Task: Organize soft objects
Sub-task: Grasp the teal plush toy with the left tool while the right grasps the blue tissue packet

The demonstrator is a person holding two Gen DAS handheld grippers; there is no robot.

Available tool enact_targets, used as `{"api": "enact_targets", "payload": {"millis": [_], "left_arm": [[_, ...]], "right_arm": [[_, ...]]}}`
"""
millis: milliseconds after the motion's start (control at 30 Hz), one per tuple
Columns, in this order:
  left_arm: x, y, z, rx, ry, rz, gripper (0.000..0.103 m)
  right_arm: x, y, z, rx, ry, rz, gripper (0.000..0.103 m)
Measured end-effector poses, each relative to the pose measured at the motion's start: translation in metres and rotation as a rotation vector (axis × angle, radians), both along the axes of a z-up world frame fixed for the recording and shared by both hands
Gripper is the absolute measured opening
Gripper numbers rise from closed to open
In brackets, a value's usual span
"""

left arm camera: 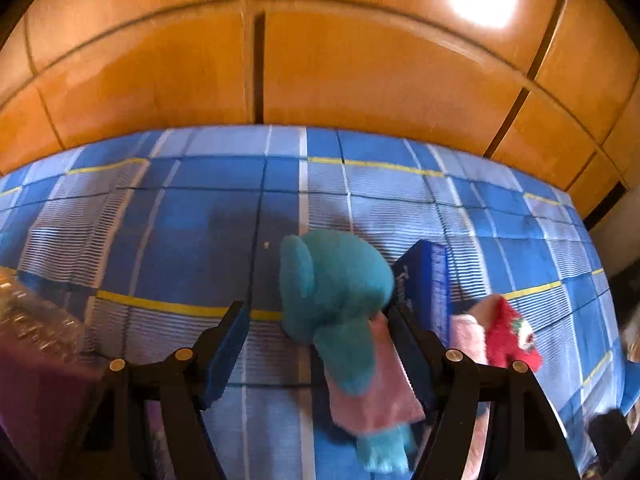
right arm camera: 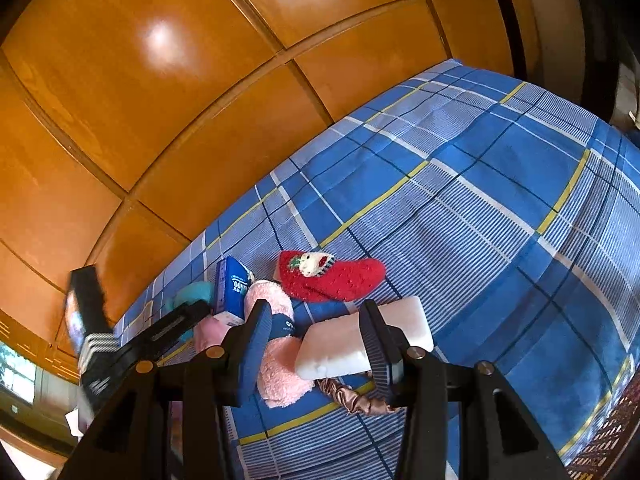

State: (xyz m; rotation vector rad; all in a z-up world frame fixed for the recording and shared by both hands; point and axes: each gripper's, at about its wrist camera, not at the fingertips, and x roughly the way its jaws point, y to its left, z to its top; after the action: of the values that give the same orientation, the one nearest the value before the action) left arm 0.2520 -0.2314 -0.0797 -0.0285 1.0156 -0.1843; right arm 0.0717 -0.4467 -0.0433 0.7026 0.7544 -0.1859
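Over on the bed with its blue checked sheet, the left hand-held gripper hangs tilted steeply downward, its fingers standing apart with the teal fuzzy sock partly between them, lying against the right finger; nothing is pinched yet. Just beyond that finger stands a blue tissue pack, and further right lie a pink fuzzy sock and a red fuzzy sock with a little figure on it, all bunched together. To do this step well, I would say the left fingers should centre over the thickest part of the teal sock and close firmly, keeping clear of the tissue pack so it does not topple. On the right, the right hand-held gripper also slants down, and its fingers look clamped on a white foam block, held above the sheet near a brown satin scrunchie
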Motion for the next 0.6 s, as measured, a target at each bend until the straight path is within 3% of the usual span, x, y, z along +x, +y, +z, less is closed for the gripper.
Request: {"api": "enact_targets", "payload": {"millis": [33, 133, 167, 233, 400, 600], "left_arm": [[0.003, -0.001, -0.005, 0.013, 0.011, -0.009, 0.073], [0.005, -0.002, -0.019, -0.028, 0.074, -0.053, 0.050], [-0.001, -0.004, -0.017, -0.006, 0.054, -0.073, 0.046], [-0.018, -0.006, -0.013, 0.000, 0.022, -0.134, 0.043], [-0.054, 0.005, -0.008, -0.031, 0.029, -0.197, 0.042], [-0.118, 0.014, -0.007, 0.017, -0.023, -0.339, 0.042]], "right_arm": [[0.001, 0.000, 0.000, -0.002, 0.001, 0.002, 0.046], [0.002, 0.004, 0.000, -0.017, -0.001, 0.018, 0.046], [0.003, 0.006, 0.001, -0.027, 0.001, 0.024, 0.046], [0.005, 0.009, 0.000, -0.037, 0.007, 0.036, 0.046], [0.008, 0.015, 0.002, -0.041, 0.007, 0.085, 0.046], [0.044, 0.035, 0.006, -0.036, 0.038, 0.283, 0.046]]}}
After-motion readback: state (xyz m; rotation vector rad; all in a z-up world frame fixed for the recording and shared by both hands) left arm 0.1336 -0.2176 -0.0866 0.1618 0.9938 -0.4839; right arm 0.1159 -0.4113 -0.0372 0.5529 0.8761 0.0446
